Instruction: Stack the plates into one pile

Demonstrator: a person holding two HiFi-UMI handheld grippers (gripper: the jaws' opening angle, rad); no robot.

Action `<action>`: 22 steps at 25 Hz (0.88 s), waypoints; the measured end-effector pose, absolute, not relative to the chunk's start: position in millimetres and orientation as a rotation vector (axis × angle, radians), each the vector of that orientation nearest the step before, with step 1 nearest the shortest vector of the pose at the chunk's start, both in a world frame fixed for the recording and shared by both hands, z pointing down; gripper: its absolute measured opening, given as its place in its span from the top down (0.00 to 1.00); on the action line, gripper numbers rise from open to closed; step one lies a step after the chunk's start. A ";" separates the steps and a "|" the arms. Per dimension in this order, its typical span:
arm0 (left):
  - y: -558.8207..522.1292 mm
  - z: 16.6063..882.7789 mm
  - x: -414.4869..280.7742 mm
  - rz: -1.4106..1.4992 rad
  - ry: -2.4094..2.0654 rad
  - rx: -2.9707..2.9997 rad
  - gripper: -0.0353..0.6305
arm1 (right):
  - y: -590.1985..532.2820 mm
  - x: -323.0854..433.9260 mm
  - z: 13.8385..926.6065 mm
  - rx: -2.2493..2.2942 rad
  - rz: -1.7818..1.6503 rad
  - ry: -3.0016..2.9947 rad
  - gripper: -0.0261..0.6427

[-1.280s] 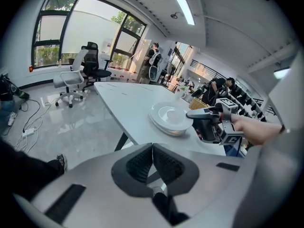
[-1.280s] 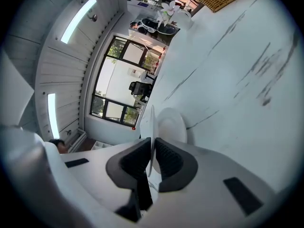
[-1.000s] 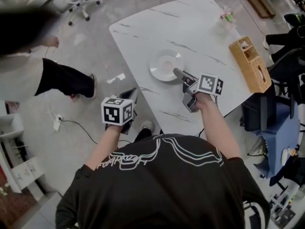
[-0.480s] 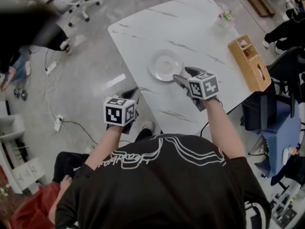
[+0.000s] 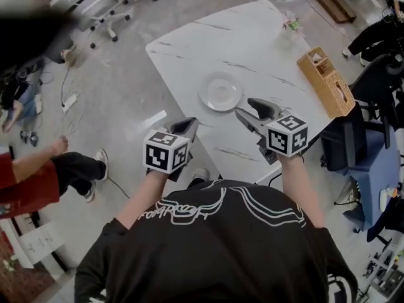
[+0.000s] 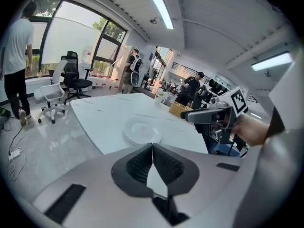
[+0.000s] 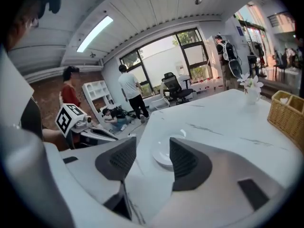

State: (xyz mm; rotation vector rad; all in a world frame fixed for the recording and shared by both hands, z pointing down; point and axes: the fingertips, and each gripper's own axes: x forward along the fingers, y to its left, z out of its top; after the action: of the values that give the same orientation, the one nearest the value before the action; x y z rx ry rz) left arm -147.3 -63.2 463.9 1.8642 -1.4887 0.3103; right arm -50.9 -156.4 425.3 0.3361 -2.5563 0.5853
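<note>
White plates (image 5: 220, 91) lie in one pile on the white marble table (image 5: 252, 36), near its front left edge. My right gripper (image 5: 251, 106) hangs just right of the pile and nearer to me, not touching it. Its jaws stand apart and are closing, with nothing between them. The right gripper view shows the pile (image 7: 164, 155) beyond the right gripper (image 7: 153, 144). My left gripper (image 5: 190, 124) is off the table's edge, over the floor, shut and empty. In the left gripper view the left gripper (image 6: 152, 145) points toward the pile (image 6: 141, 131).
A wicker basket (image 5: 328, 84) sits at the table's right edge and a small flower vase (image 5: 290, 25) at the far side. A blue chair (image 5: 366, 169) stands to the right and an office chair (image 5: 101, 8) at the far left. A person's leg (image 5: 69, 169) crosses the floor on the left.
Both grippers have lifted and drawn back from the plates. The right gripper has rolled and its jaws have come apart. The person on the left has moved across the floor.
</note>
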 end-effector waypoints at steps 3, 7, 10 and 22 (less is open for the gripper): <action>-64.7 440.5 -139.6 0.276 -1.453 1.947 0.91 | -136.1 -52.4 396.9 0.325 0.637 -2.633 0.69; -62.4 411.7 -133.5 0.269 -1.442 2.054 0.91 | -111.2 -53.0 365.8 0.299 0.533 -2.729 0.86; -57.5 398.3 -134.0 0.298 -1.459 2.111 0.91 | -95.9 -50.6 355.6 0.290 0.436 -2.751 0.90; -39.2 370.3 -153.6 0.234 -1.485 2.179 0.91 | -77.3 -50.3 344.8 0.406 0.370 -2.816 0.92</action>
State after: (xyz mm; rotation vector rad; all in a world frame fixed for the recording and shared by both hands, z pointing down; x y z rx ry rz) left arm -153.6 -39.2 370.3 2.1789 -1.4851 0.2336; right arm -50.3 -77.3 344.8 0.4056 -2.8157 0.3704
